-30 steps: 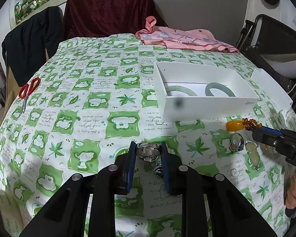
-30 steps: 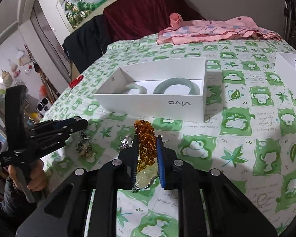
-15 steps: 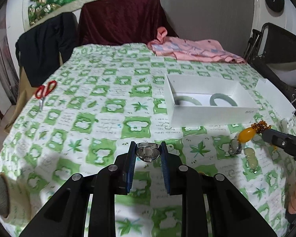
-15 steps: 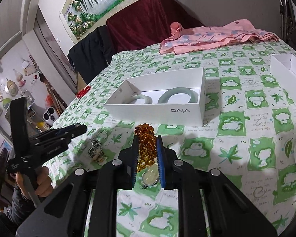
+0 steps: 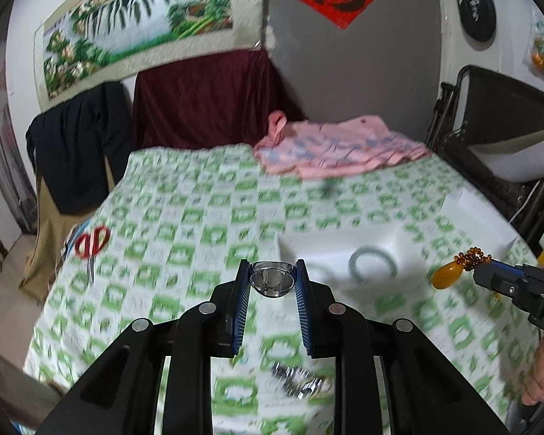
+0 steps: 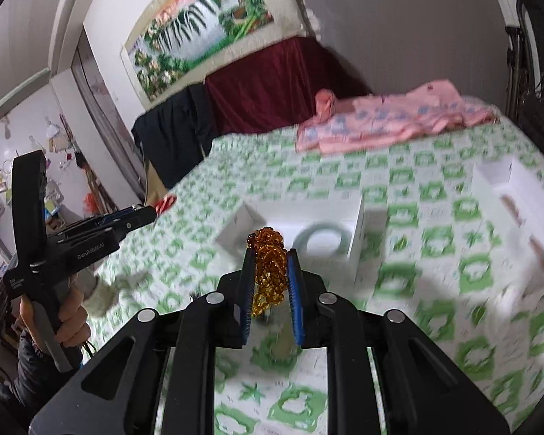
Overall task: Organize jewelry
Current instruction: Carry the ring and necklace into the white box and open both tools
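My left gripper (image 5: 272, 272) is shut on a silver watch (image 5: 272, 282), held above the table; its metal band (image 5: 297, 384) hangs blurred below. My right gripper (image 6: 271, 257) is shut on an amber bead bracelet (image 6: 268, 261); in the left wrist view its amber pendant (image 5: 448, 275) sticks out of the fingers at the right. The open white box (image 5: 293, 246) holds a green jade bangle (image 5: 373, 264); the box (image 6: 359, 224) and bangle (image 6: 321, 241) also show in the right wrist view. A pale jade piece (image 6: 283, 348) lies on the cloth under the right gripper.
The table has a green-and-white patterned cloth (image 5: 185, 217). Red scissors (image 5: 90, 244) lie at the left edge. A pink garment (image 5: 337, 148) lies at the back. The white box lid (image 6: 518, 195) sits at the right. A black folding chair (image 5: 497, 134) stands at far right.
Both grippers have risen well above the table with the watch and the bead bracelet, and now sit closer to the white box. The views are blurred by motion.
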`<state>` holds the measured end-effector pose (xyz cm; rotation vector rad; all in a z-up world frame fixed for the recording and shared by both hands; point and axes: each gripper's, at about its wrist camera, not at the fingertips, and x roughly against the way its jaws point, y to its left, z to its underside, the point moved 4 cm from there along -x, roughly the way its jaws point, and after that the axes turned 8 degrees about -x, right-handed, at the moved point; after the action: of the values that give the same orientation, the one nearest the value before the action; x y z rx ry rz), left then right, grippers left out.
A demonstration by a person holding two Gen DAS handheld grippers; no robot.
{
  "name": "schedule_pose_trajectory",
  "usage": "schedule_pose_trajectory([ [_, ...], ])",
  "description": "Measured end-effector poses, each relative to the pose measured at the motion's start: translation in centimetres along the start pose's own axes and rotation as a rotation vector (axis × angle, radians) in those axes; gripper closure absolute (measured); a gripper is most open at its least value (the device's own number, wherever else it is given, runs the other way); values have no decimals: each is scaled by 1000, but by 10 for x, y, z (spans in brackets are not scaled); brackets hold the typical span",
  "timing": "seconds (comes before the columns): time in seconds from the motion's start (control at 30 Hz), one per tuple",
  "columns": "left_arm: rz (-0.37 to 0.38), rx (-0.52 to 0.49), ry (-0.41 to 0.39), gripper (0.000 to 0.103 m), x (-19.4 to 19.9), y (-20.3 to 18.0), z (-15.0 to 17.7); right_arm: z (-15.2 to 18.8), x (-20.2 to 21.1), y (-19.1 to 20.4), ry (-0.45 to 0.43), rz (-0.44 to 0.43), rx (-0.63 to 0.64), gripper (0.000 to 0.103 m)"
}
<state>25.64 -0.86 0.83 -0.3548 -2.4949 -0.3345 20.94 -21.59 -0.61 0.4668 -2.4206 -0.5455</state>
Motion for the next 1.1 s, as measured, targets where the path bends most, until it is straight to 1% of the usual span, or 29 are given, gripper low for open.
schedule_pose_trajectory([
  [0.17, 20, -25, -31, 78, -6, -15, -26, -29, -2, -1, -44, 15, -5, 86],
  [0.33, 69, -23, -1, 78, -35, -28, -37, -45, -27, -11, -30, 17, -37, 86],
  [0.43, 87, -17, 31, 78, -56, -31, -34, -43, -49, -18, 2, 20, -56, 86],
  [0.53, 103, -12, 76, 78, -82, -35, -26, -36, -74, -26, 44, 45, -64, 86],
  [0.63, 113, -13, 129, 78, -109, -37, -14, -29, -95, -33, 83, 69, -65, 86],
  [0.73, 125, -11, 164, 78, -126, -38, -2, -21, -113, -38, 121, 94, -56, 84],
  [0.77, 133, -4, 176, 77, -132, -38, 3, -19, -116, -39, 124, 105, -55, 84],
  [0.8, 134, 2, 177, 70, -136, -37, 5, -17, -119, -41, 125, 111, -57, 79],
  [0.83, 135, 4, 179, 65, -137, -37, 7, -17, -119, -43, 122, 109, -61, 69],
  [0.87, 134, 8, 175, 56, -138, -37, 8, -18, -118, -45, 112, 108, -68, 66],
  [0.9, 132, 10, 168, 50, -137, -36, 8, -20, -115, -47, 94, 107, -76, 66],
  [1.03, 136, 29, 141, 45, -131, -31, 7, -28, -99, -51, 25, 84, -100, 66],
  [1.1, 132, 44, 131, 40, -128, -27, 5, -32, -92, -52, -7, 83, -100, 65],
])
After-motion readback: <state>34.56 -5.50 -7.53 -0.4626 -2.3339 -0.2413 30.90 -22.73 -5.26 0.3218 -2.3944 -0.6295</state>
